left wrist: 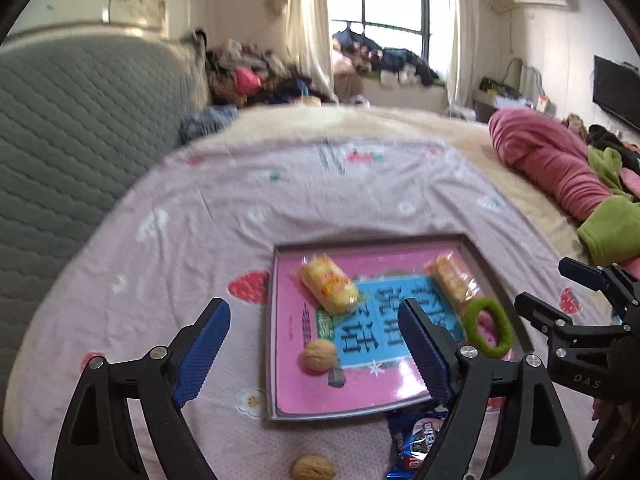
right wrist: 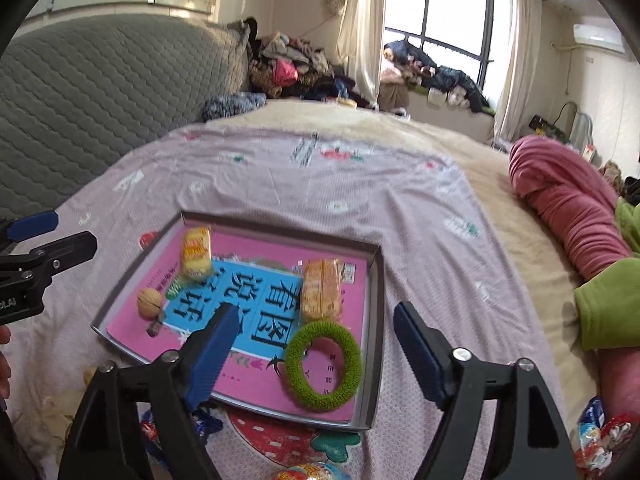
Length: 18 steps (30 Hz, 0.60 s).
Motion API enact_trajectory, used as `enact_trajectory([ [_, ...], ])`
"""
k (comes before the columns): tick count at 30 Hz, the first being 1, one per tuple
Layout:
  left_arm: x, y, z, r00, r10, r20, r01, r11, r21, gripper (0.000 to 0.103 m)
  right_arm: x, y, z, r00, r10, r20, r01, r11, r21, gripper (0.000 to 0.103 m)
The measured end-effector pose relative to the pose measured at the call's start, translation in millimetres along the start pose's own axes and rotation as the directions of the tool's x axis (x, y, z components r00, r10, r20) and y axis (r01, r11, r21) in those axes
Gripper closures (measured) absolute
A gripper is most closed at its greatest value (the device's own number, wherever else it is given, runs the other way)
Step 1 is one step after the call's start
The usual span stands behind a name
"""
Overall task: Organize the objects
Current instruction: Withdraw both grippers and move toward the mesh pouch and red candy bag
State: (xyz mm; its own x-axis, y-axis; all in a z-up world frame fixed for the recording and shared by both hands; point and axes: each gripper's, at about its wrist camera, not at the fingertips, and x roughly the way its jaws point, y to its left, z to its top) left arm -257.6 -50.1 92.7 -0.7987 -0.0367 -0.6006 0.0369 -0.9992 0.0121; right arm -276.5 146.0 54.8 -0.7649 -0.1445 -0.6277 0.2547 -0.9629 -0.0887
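Snacks and trinkets sit in the shallow tray (right wrist: 372, 320) on our bed (right wrist: 420, 216): a yellow cake (right wrist: 196, 254), an orange cracker pack (right wrist: 321, 295), a walnut (right wrist: 151, 301) and a green ring (right wrist: 323, 366). A second walnut (left wrist: 313, 468) lies outside. Our left claw (left wrist: 316, 354) and right claw (right wrist: 318, 354) both hover wide open, holding nothing.

One grey tray (right wrist: 374, 312) holds one pink book (right wrist: 256, 292), two wrapped snack cakes (right wrist: 196, 254) (right wrist: 322, 292), one green ring (right wrist: 324, 364) and one walnut (right wrist: 150, 301). A second walnut (left wrist: 313, 469) lies at the bottom centre of the left wrist view, making two. One blue candy packet (left wrist: 418, 436) sits lower right of it.
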Motion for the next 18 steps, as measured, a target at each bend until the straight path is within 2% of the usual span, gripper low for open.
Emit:
enact_trajectory([
  [3,-21.8,-1.0,-3.2,0.999,0.017,0.043,-0.017,1.0,0.001,0.011,-16.4,2.6,3.5,0.999,0.004,0.035,-0.004,1.0,0.007,0.018],
  [7,-44.8,0.7,-10.0,0.998,0.022,0.06,-0.022,1.0,-0.001,0.003,-44.6,3.8,6.8,0.995,0.0,0.098,-0.003,1.0,0.029,0.014],
  [9,-54.3,1.6,-13.5,0.997,0.026,0.07,-0.026,1.0,-0.002,0.003,-60.0,6.6,6.1,0.992,-0.012,0.124,0.007,0.999,0.041,0.009],
  [11,-63.1,2.3,-15.8,0.997,0.026,0.074,-0.025,1.0,-0.008,0.003,-72.3,8.6,3.7,0.99,-0.009,0.14,0.002,0.999,0.045,0.009],
  [18,-104.1,1.3,-24.3,0.997,0.035,0.063,-0.035,0.999,-0.009,0.003,-110.2,10.4,-11.0,0.994,-0.038,0.104,0.037,0.999,0.018,0.009],
])
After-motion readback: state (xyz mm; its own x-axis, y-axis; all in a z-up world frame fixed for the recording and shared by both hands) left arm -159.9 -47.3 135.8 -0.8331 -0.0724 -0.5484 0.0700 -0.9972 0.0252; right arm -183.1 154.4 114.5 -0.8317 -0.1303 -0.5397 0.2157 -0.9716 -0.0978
